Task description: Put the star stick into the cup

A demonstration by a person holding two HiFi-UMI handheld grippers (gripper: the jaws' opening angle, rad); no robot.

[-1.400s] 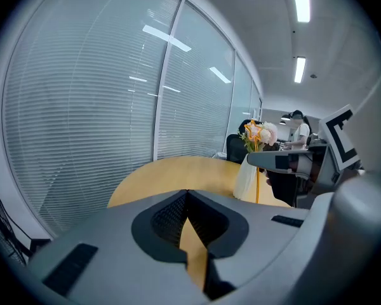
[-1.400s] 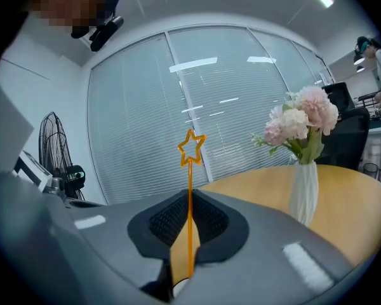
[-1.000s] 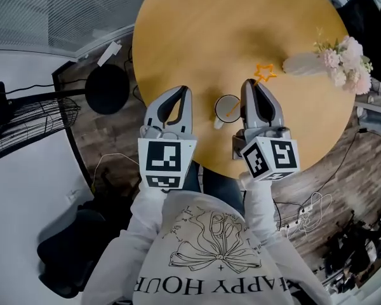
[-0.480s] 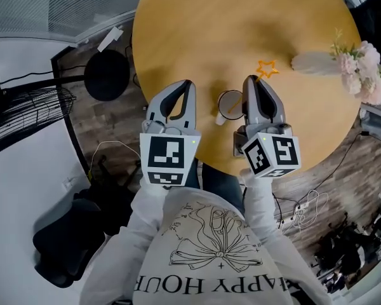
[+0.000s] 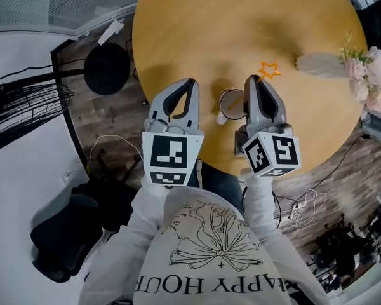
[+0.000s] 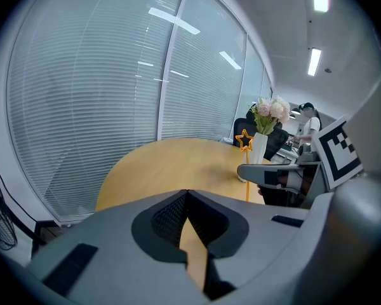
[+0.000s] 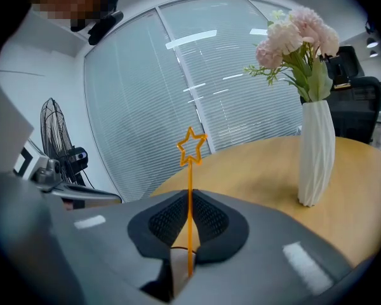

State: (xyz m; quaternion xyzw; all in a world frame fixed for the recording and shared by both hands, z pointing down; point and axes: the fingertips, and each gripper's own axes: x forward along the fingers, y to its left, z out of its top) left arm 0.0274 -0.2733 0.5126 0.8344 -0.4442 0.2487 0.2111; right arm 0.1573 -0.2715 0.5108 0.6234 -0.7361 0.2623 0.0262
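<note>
Vase (image 5: 315, 62) drifted right; star stick (image 7: 190, 186) pinched; shirt (image 5: 209, 256): "HAPPY HOUR".

Office corner: a round wooden table beside a curved glass wall.

The round wooden table (image 5: 228, 24) has a bare, pale yellow top, and a white ribbed vase (image 7: 316, 151) of pink flowers (image 7: 295, 33) stands near its right edge. Behind it, tall glass panels with closed horizontal blinds (image 6: 101, 107) curve round the room, and strip lights (image 6: 314, 61) glow on the white ceiling. The floor (image 5: 117, 129) by the table is dark wood plank, and a round black base (image 5: 106, 77) sits on it just left of the table. A wire-caged fan (image 7: 54, 129) stands farther left, a black office chair (image 5: 57, 234) is at the lower left, and loose cables (image 5: 305, 211) lie at the lower right.
</note>
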